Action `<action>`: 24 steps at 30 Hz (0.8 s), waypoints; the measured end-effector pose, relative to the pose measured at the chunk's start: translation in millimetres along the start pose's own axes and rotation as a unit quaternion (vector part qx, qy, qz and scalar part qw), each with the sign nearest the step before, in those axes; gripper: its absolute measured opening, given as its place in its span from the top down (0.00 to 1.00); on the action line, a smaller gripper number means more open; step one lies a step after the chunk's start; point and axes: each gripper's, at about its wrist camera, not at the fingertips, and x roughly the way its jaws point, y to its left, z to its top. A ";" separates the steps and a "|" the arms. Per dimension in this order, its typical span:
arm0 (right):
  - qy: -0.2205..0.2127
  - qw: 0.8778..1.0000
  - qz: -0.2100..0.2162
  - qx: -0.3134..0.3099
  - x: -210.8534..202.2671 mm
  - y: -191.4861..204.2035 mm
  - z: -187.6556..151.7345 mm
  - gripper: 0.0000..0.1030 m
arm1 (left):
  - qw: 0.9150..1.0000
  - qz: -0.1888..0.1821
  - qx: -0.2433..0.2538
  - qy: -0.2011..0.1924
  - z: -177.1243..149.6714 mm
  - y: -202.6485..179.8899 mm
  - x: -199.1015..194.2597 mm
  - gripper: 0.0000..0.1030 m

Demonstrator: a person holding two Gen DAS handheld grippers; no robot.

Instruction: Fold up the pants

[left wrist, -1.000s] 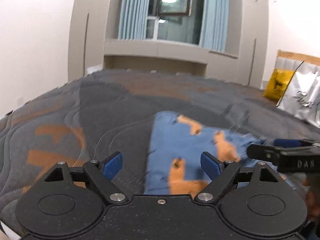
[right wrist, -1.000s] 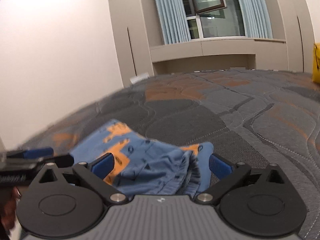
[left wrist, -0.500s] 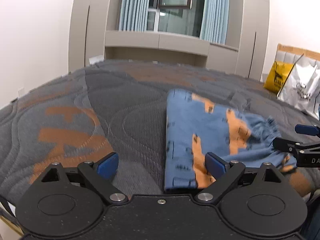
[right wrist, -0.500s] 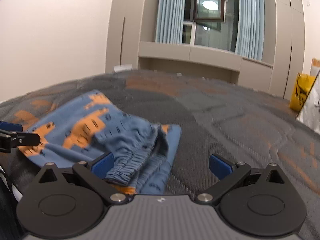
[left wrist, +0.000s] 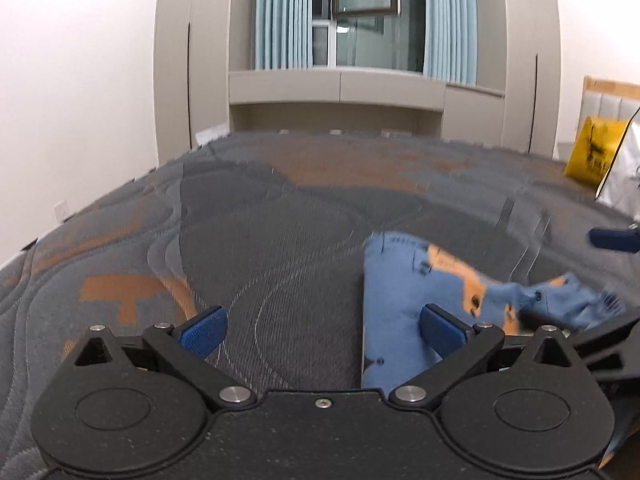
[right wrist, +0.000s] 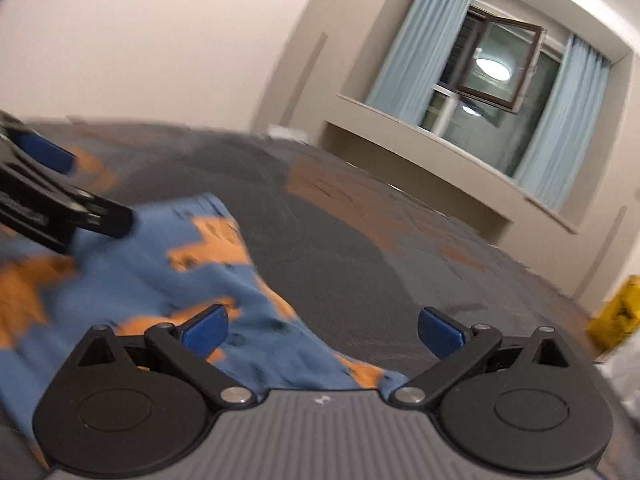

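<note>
The blue pants with orange patches lie bunched on the grey quilted bed, low and right in the left wrist view. My left gripper hovers over the bed with its jaws opening; only the pants' left edge shows past its right finger, and no pad presses on cloth. In the tilted right wrist view the pants spread at lower left. My right gripper is open above their right edge, gripping nothing. The left gripper's black finger reaches in over the cloth from the left.
A yellow bag and a silvery bag stand at the bed's far right. Beyond the far edge are beige cabinets and a curtained window. A white wall runs along the left side.
The left gripper's jaws have widened and the pants have slid from the middle to the right of its view. The right wrist view has rolled, and the pants now lie lower left of it.
</note>
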 end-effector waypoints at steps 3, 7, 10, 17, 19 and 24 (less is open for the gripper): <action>0.026 0.999 -0.012 0.022 13.5 -5.5 -8.3 0.00 | 1.000 -0.010 -0.017 0.015 -4.0 5.9 7.5 0.00; 0.023 0.998 -0.007 0.050 11.3 -16.2 -10.5 0.00 | 1.000 -0.006 -0.025 0.010 -4.8 6.7 4.0 0.01; -0.001 0.997 -0.029 0.067 -6.6 -24.5 -14.2 0.00 | 1.000 -0.014 -0.012 -0.010 -3.6 -3.0 -12.7 0.01; 0.028 0.992 -0.053 0.108 -22.4 -55.3 -35.5 0.00 | 1.000 -0.012 0.017 0.009 -16.8 -30.4 -13.8 0.01; 0.030 0.993 -0.063 0.098 -24.1 -53.9 -36.6 0.00 | 1.000 -0.011 0.017 0.011 -21.8 -32.4 -13.9 0.01; 0.035 0.991 -0.057 0.114 -31.2 -53.3 -48.2 0.00 | 1.000 -0.010 0.009 0.014 -25.3 -29.8 -16.7 0.01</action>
